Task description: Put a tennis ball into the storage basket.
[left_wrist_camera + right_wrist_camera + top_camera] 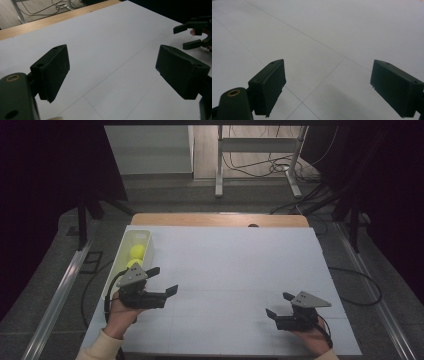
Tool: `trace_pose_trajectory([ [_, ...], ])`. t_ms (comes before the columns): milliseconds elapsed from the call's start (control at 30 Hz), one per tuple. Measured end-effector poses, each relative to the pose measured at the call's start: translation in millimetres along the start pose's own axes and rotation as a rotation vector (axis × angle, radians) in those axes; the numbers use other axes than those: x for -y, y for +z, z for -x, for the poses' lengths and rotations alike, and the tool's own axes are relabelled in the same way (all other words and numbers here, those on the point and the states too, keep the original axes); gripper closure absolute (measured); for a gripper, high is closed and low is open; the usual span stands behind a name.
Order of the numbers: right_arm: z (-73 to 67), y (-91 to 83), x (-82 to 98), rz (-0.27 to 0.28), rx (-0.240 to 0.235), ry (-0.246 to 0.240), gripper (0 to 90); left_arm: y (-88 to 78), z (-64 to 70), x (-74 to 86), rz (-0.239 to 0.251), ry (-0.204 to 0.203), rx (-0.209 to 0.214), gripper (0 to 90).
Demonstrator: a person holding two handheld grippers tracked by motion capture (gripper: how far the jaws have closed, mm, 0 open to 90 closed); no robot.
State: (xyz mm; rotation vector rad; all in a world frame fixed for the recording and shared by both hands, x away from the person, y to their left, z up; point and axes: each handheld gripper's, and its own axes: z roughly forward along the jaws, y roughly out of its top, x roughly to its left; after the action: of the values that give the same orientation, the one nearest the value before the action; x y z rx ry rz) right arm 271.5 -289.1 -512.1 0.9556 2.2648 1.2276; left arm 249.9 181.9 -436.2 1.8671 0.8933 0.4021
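A wide white surface (235,270) here, crossed by thin seam lines that split it into big panels. Along its far edge a strip of bare wood (220,219) peeks out, with a small dark spot near the right end. Over on the left edge sits a long pale tray (146,236), running front to back, and two yellow balls (137,251) lie inside it, one behind the other, close together. The middle is plain white sheet, lit evenly.

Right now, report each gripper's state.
Left gripper: open, holding nothing.
Right gripper: open, holding nothing.
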Motion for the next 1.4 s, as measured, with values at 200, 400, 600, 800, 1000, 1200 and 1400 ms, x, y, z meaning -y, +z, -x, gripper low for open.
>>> trace_pose_trajectory([
  [200,-0.4,0.0,0.2,-0.002,-0.001,-0.001,13.2,3.8,11.0,5.7,-0.005,0.018,0.018,12.9],
  [400,-1.0,-1.0,0.5,-0.002,-0.001,-0.003,13.2,7.3,21.3,12.4,-0.002,0.022,0.039,12.9],
  [600,-1.4,-2.5,1.1,0.005,-0.002,-0.002,13.2,14.1,26.9,22.8,-0.013,0.025,0.052,12.9],
  [800,-3.4,-3.3,0.9,0.008,-0.017,-0.011,13.2,21.1,28.0,35.1,-0.03,0.017,0.06,13.0],
  [1000,-2.7,-4.1,1.6,0.011,-0.018,-0.013,13.2,26.0,25.4,49.0,-0.045,0.019,0.055,13.2],
  [1200,-2.7,-5.3,2.5,0.012,-0.023,-0.01,13.2,26.9,20.9,61.5,-0.051,0.029,0.041,13.3],
  [1400,-3.8,-5.6,3.6,0.008,-0.038,-0.019,13.2,27.0,14.4,73.0,-0.062,0.013,0.027,13.3],
])
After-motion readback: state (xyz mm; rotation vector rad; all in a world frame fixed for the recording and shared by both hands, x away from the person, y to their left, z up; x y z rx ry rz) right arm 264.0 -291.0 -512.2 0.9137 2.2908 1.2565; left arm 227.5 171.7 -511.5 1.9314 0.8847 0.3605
